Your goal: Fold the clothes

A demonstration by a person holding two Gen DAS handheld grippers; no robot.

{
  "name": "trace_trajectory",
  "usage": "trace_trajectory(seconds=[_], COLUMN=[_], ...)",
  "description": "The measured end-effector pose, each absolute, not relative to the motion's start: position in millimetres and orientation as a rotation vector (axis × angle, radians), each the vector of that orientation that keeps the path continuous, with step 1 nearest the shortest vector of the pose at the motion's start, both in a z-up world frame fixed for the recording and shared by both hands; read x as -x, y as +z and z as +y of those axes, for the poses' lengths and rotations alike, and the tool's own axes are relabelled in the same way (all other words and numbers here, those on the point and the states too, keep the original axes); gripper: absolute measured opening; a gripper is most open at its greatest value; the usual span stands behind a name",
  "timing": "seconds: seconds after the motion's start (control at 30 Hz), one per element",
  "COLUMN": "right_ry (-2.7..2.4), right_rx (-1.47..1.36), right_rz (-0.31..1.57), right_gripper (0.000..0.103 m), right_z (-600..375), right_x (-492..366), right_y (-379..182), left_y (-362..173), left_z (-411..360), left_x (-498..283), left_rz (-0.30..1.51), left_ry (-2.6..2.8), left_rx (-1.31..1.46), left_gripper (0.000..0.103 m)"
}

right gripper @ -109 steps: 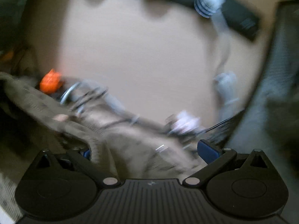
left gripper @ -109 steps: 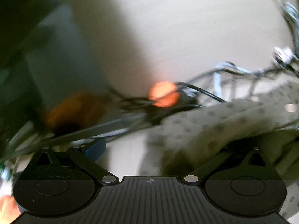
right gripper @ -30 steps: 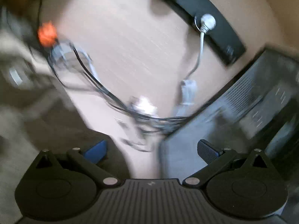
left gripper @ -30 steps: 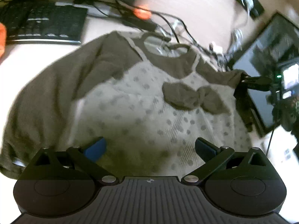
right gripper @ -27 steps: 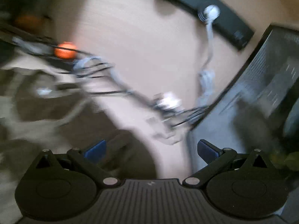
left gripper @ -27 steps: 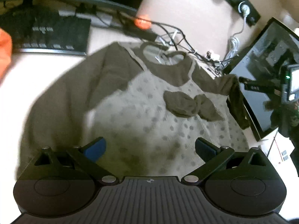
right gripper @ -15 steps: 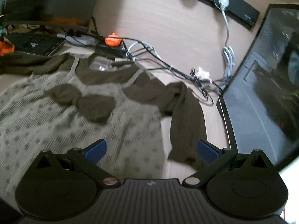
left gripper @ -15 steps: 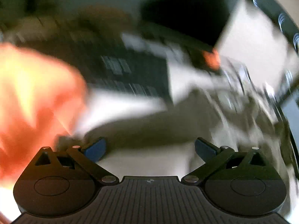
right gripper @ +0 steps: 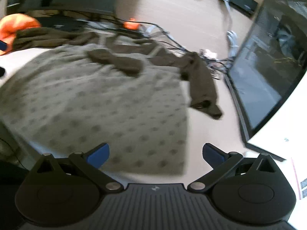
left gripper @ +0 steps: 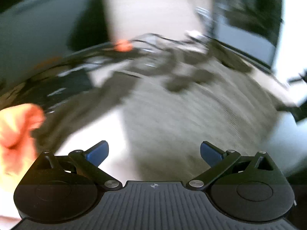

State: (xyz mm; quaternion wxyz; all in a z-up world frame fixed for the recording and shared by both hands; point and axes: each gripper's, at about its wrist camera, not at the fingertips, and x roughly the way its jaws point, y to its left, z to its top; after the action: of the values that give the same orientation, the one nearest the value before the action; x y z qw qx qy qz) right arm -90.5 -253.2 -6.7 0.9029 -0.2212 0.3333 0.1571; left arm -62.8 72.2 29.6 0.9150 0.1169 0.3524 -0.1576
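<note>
A grey dotted top [right gripper: 107, 99] with dark brown sleeves and a brown bow [right gripper: 119, 61] lies spread flat on the white table. Its right sleeve [right gripper: 203, 88] hangs folded down beside the body. In the blurred left wrist view the same top [left gripper: 191, 115] fills the middle, with its left sleeve [left gripper: 80, 107] stretching out to the left. My left gripper [left gripper: 154, 152] is open above the hem with nothing between its fingers. My right gripper [right gripper: 155, 153] is open too, hovering over the lower right corner of the hem.
A dark monitor [right gripper: 268, 63] stands at the right, close to the sleeve. Tangled cables [right gripper: 172, 38] and an orange plug [right gripper: 131, 24] lie behind the collar. A keyboard [left gripper: 57, 88] and an orange cloth [right gripper: 17, 26] sit at the left.
Both grippers let go of the top's shoulders and pulled back toward its hem. The top now lies spread out. The left view swings fast and is blurred.
</note>
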Motion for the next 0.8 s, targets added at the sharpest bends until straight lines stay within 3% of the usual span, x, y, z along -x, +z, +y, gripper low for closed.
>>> trace_trajectory(seconds=[0.6,0.8], right_ry=[0.44,0.397], right_rx=[0.89,0.713], right_rz=[0.341,0.226], right_gripper=[0.103,0.103], right_z=[-156,-153], right_x=[141,144], right_y=[-89,-40], left_y=[12,0], left_z=[75,72], left_x=[122,126], left_rz=[0.788,0.801], left_ry=[-0.242,-0.239], left_rx=[-0.288,-0.35], left_gripper=[0.103,0.103])
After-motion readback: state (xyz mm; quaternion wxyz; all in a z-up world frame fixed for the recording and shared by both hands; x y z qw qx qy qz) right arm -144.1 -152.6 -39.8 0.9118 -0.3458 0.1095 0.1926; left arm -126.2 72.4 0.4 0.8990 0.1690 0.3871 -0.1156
